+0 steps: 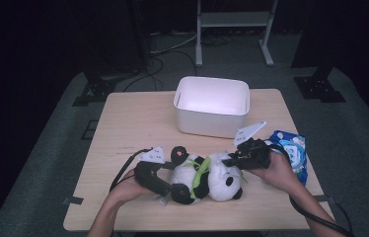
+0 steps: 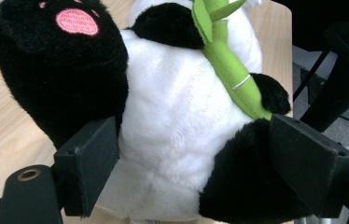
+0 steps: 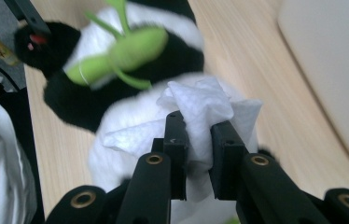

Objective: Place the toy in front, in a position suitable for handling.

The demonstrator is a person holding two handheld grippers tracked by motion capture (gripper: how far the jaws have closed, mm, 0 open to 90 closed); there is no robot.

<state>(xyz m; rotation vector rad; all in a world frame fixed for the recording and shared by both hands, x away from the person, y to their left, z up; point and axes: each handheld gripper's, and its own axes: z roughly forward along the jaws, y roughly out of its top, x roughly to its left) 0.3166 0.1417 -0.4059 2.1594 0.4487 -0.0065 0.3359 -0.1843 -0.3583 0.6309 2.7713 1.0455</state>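
A panda plush point(image 1: 217, 175) lies on its back at the front middle of the wooden table point(image 1: 133, 123), with a green felt bamboo stalk point(image 1: 200, 170) across its chest. My left gripper point(image 1: 172, 187) has its jaws wide around the panda's lower body point(image 2: 177, 116); both pads press into the fur. My right gripper point(image 1: 228, 160) is over the panda's head. In the right gripper view the right gripper point(image 3: 200, 140) is shut on a crumpled white tissue point(image 3: 200, 102), which rests against the panda's white fur point(image 3: 130, 112).
A white plastic bin point(image 1: 212, 121) stands behind the panda at the table's middle back. A blue packet of wipes point(image 1: 291, 145) lies by the right edge, just behind my right hand. Dark stands and cables sit on the floor beyond the table.
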